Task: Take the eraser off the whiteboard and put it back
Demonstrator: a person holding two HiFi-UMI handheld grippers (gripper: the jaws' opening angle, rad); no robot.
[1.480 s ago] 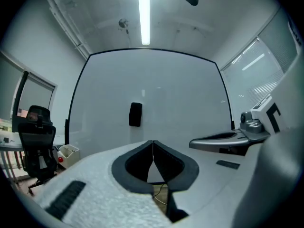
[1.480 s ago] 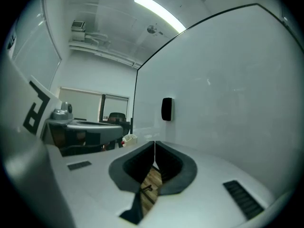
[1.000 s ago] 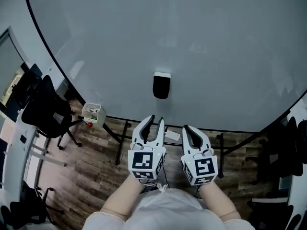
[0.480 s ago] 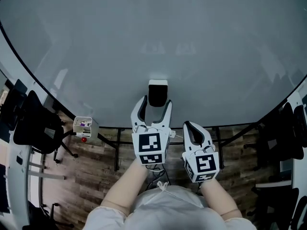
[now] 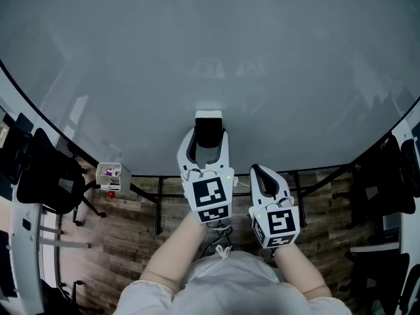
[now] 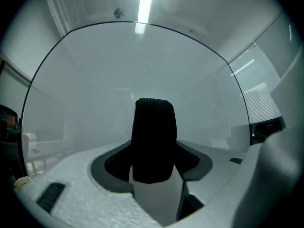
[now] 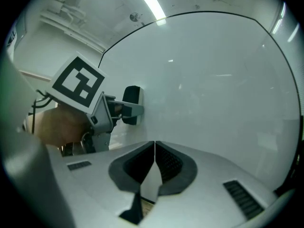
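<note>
**Item: whiteboard eraser, with handling notes**

**Head view.** The eraser (image 5: 209,130) sits flat against the whiteboard (image 5: 275,58), low on the board and near its middle. It is an upright block with a black body and a pale strip along its far edge. The left gripper (image 5: 206,140) reaches in level with a jaw on either side of the block, and the jaws are closing. A sliver of gap still shows on the left flank, so a firm pinch is not confirmed. The right gripper (image 5: 258,170) hangs just beside it, lower and clear of the board.

**Left gripper view.** The black body stands between the two dark pads and has a rounded top and a finely textured face. The pads flank its long sides at mid-height.
- Handling, judged: light, with a stiff shell and probably a soft wiping layer against the board.
- Not fragile. It likely clings by a magnet and should come free with a straight pull.
- Best hold, judged: across the two long sides at mid-body, where the flanks look parallel.

**Right gripper view.** This gripper's own jaws are clenched together with nothing between them. At the left, the eraser is seen side-on with its pale layer against the board. The left gripper's marker cube (image 7: 78,87) is in front of it.
</note>
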